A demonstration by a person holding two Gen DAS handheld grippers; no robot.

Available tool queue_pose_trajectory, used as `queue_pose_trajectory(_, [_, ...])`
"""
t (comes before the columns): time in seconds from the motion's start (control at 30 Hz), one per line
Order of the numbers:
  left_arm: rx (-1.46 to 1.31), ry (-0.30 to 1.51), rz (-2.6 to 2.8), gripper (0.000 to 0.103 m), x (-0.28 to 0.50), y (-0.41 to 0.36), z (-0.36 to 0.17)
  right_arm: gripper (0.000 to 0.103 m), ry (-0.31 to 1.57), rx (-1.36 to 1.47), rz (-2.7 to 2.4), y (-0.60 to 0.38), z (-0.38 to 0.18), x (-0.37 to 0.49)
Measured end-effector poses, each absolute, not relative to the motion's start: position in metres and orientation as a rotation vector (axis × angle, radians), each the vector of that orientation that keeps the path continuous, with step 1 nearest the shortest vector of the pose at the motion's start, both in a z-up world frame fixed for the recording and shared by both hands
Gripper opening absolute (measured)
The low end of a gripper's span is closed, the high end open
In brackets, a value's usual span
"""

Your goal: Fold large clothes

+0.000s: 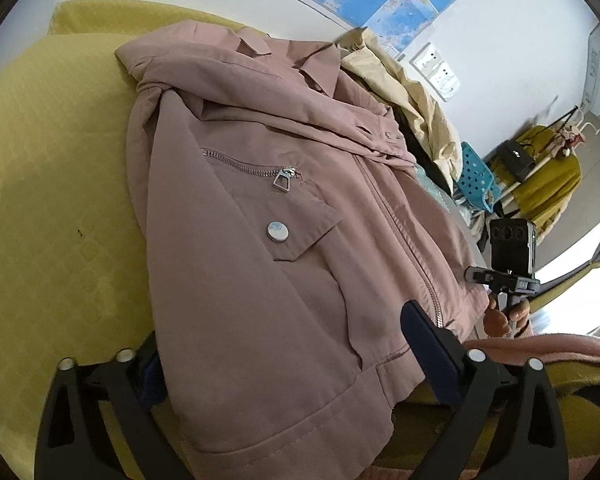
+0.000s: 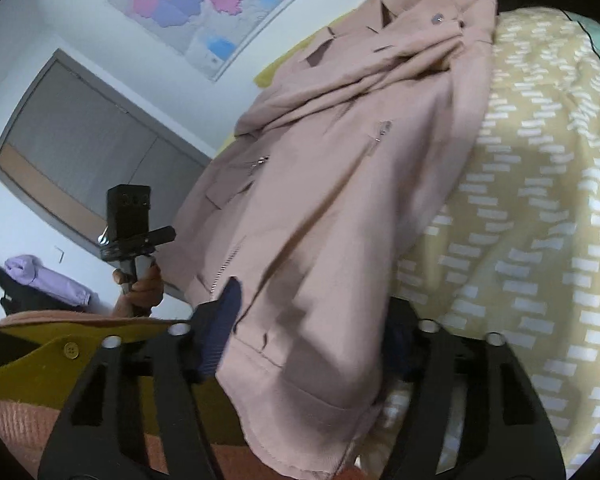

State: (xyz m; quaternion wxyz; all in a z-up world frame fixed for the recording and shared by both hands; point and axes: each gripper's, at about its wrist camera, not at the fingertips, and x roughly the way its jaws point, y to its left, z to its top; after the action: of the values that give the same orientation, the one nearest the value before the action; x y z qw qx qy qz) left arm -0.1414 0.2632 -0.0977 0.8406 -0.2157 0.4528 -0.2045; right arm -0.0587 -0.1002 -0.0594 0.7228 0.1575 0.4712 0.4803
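A dusty-pink zip jacket (image 1: 260, 208) lies front up on a yellow cover (image 1: 52, 168), its sleeves folded across the chest. My left gripper (image 1: 284, 344) stands wide apart around the jacket's hem, one finger (image 1: 428, 344) on top of the cloth, the other under its edge. In the right wrist view the same jacket (image 2: 332, 200) hangs over the bed. My right gripper (image 2: 312, 320) straddles its lower hem, one blue pad (image 2: 224, 320) showing, the other hidden behind the cloth. I cannot tell whether either gripper pinches the cloth.
A cream garment (image 1: 416, 96) and a blue perforated basket (image 1: 476, 176) lie behind the jacket. A yellow patterned quilt (image 2: 540, 220) is to the right. Maps hang on the wall (image 2: 204, 0). Folded purple clothing (image 2: 44, 280) sits far left.
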Motion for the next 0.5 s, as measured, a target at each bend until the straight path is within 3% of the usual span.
queue_pose_trajectory(0.03, [-0.458,0.962,-0.411,0.062,-0.140,0.263,-0.099,0.050,1.043,0.350,1.062,-0.100,-0.060,-0.058])
queue_pose_trajectory(0.07, [-0.457,0.970,-0.388,0.044,-0.139,0.265,-0.100,0.038,1.048,0.363,1.064,-0.100,-0.061,-0.058])
queue_pose_trajectory(0.1, [-0.453,0.976,-0.344,0.035,-0.138,0.266,-0.102,0.018,1.054,0.407,1.080,-0.102,-0.063,-0.057])
queue_pose_trajectory(0.13, [-0.454,0.983,-0.324,0.019,-0.138,0.270,-0.103,0.013,1.056,0.428,1.084,-0.103,-0.065,-0.056])
queue_pose_trajectory(0.17, [-0.467,0.995,-0.296,0.010,-0.137,0.276,-0.105,0.011,1.057,0.443,1.079,-0.104,-0.066,-0.054])
queue_pose_trajectory(0.23, [-0.512,0.984,-0.301,0.005,-0.139,0.287,-0.103,0.009,1.039,0.475,1.090,-0.107,-0.065,-0.054])
queue_pose_trajectory(0.4, [-0.522,0.911,-0.306,0.004,-0.157,0.298,-0.082,0.008,0.948,0.517,1.133,-0.118,-0.047,-0.063])
queue_pose_trajectory(0.47, [-0.507,0.927,-0.310,0.009,-0.159,0.300,-0.084,0.013,0.964,0.494,1.123,-0.119,-0.049,-0.064])
queue_pose_trajectory(0.5, [-0.510,0.942,-0.314,0.019,-0.159,0.301,-0.088,0.020,0.989,0.499,1.119,-0.120,-0.054,-0.062])
